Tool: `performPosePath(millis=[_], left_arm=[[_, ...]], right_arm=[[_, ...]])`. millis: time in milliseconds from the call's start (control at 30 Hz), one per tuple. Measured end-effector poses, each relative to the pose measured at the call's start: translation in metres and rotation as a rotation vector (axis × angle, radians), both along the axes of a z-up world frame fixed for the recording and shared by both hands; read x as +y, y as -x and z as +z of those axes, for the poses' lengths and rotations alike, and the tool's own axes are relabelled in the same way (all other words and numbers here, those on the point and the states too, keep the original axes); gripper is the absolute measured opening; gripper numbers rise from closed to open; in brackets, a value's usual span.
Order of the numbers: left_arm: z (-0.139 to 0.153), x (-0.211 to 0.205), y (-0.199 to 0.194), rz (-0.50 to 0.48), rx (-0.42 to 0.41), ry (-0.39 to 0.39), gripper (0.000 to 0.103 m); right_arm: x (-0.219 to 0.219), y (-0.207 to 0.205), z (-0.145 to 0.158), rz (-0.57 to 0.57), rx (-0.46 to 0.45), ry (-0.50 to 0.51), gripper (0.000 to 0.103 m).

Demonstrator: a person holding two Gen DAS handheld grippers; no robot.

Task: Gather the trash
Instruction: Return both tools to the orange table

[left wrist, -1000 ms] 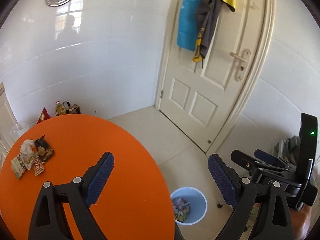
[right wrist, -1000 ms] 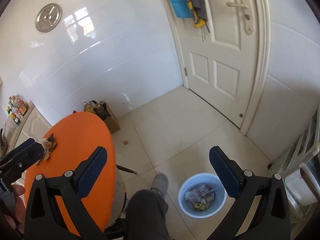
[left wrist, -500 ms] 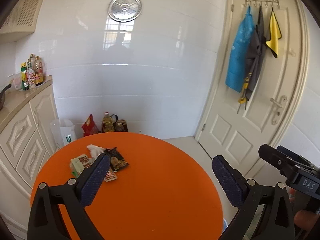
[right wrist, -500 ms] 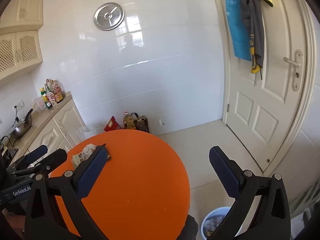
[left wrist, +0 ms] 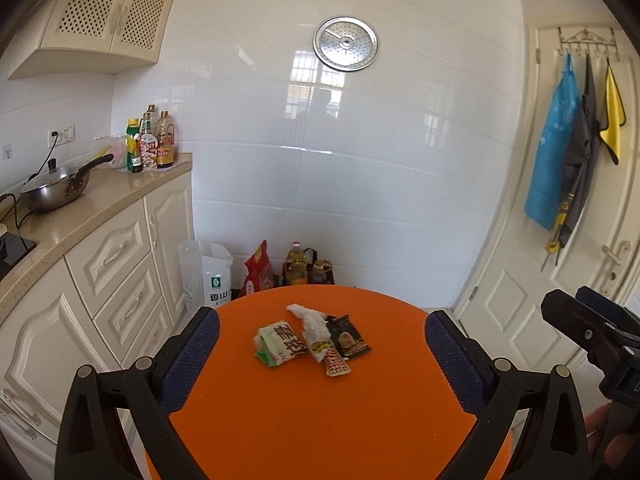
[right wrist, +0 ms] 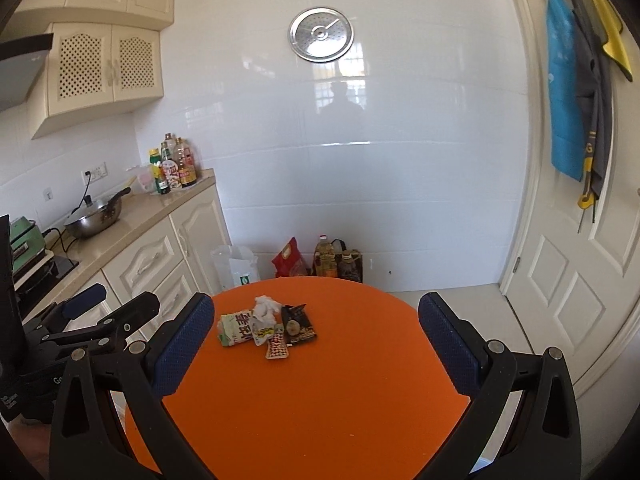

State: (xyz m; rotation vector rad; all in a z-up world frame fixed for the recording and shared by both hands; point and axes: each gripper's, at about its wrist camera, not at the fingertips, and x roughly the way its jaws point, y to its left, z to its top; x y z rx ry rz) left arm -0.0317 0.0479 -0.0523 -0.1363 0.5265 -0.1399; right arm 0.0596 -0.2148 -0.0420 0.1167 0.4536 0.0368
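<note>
Four wrappers [left wrist: 310, 340] lie bunched mid-counter [left wrist: 320, 420], untouched; left gripper [left wrist: 320, 364] and right gripper [right wrist: 316, 354] hover short of them, fingers [left wrist: 192, 356] spread wide, holding nothing; all the collecting looks left to do.

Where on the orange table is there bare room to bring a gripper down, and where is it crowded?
Bare: the near half of the orange table, between the wrapper pile and the near edge, and its right side towards the door. Crowded: the far-left middle, where wrappers overlap.
</note>
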Motion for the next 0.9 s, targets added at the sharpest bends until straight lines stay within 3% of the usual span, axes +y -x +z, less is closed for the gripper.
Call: performPosePath(millis=[133, 333, 733, 900], left_arm=[[-0.011, -0.004, -0.003, 0.027, 0.037, -0.01, 0.101], [-0.029, -0.005, -0.043, 0.041, 0.109, -0.01, 0.101], [-0.083, -0.027, -0.184, 0.049, 0.279, -0.029, 0.101], [-0.116, -0.046, -0.248, 0.033, 0.349, -0.053, 0.101]], right_arm=[[0.013, -0.016, -0.014, 0.036, 0.032, 0.015, 0.103], [0.023, -0.052, -0.04, 0.068, 0.11, 0.02, 0.103], [0.033, -0.154, -0.124, 0.09, 0.316, 0.033, 0.102], [0.036, -0.198, -0.168, 0.117, 0.408, 0.022, 0.082]])
